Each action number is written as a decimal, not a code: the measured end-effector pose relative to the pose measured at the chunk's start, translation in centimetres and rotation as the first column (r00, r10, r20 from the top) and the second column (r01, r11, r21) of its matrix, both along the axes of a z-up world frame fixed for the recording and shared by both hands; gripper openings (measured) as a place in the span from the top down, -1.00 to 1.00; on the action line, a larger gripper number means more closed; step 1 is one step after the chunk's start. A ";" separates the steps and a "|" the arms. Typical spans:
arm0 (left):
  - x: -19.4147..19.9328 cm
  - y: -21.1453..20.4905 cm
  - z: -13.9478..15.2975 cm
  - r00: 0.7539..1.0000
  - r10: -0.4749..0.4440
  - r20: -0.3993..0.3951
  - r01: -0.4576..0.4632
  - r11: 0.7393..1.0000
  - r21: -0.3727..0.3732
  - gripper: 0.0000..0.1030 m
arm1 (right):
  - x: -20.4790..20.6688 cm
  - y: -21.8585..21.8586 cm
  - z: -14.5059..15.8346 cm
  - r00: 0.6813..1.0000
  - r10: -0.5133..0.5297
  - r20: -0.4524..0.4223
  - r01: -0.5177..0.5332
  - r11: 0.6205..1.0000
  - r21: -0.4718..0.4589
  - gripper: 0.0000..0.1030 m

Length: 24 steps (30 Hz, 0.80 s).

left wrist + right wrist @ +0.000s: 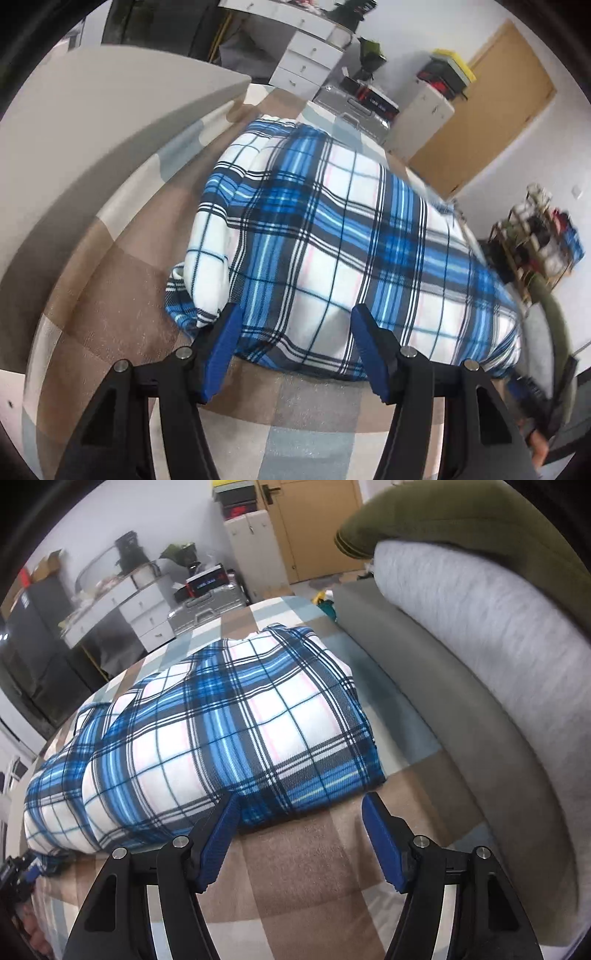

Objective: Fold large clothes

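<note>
A blue-and-white plaid cloth (332, 236) lies folded into a thick oblong on the bed's brown-and-grey checked sheet (122, 302). In the left wrist view my left gripper (296, 316) stands open over the cloth's near edge, with its blue pads (225, 347) on either side of the fold and not pressing it. The right wrist view shows the same cloth (207, 731), and my right gripper (301, 804) is open at its near right corner, with sheet showing under the right pad (384, 838). Each gripper shows at the far edge of the other's view.
A pale padded board (92, 140) borders the bed on the left, and a grey padded one (491, 686) on the right with an olive sleeve (461, 520) above it. Beyond the bed stand white drawers (306, 62), a silver suitcase (354, 107), a wooden door (491, 110) and a shelf rack (535, 240).
</note>
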<state>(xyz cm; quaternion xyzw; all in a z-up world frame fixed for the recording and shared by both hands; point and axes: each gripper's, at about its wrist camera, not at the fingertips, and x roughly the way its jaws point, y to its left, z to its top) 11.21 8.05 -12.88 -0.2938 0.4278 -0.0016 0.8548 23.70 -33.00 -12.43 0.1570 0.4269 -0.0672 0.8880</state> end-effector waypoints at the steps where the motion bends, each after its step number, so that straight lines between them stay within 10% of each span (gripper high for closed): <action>1: 0.0 0.3 0.1 1.000 0.012 0.006 -0.012 1.000 -0.020 -0.09 | 0.3 -0.2 0.0 1.000 0.007 0.019 -0.007 1.000 0.018 -0.32; 3: 0.4 0.9 0.0 0.998 0.057 0.029 -0.056 0.998 -0.027 -0.08 | 0.7 -0.4 -0.1 1.000 -0.010 0.030 0.010 1.000 0.008 -0.16; 4: 0.7 1.1 0.0 0.997 0.071 0.037 -0.070 0.997 -0.022 0.09 | 1.2 -0.4 -0.1 0.999 -0.010 0.044 0.010 1.000 0.001 0.37; 6: 1.2 1.1 0.0 0.996 0.068 0.060 -0.068 0.998 -0.001 1.00 | 1.9 -0.2 -0.3 0.999 0.006 0.047 -0.005 1.000 -0.011 1.00; 13: -0.2 2.4 0.6 0.989 0.112 0.094 -0.117 0.992 0.047 1.00 | -2.1 -4.3 2.2 0.971 -0.194 0.142 0.210 0.971 -0.112 1.00; 17: 0.0 0.9 1.4 0.995 0.091 0.039 -0.096 0.987 0.132 0.69 | -2.0 -2.4 2.0 0.997 -0.020 0.081 0.024 0.999 -0.044 0.66; 19: -0.3 -0.3 2.5 0.994 0.084 0.072 -0.095 0.979 0.181 0.46 | -1.8 -0.9 1.9 0.994 0.066 0.087 -0.069 0.997 0.037 -0.09; 24: 1.7 -6.3 6.7 0.972 -0.135 0.190 0.081 0.960 0.268 0.07 | 0.3 6.4 3.6 0.951 0.280 0.129 -0.287 0.957 0.042 -0.09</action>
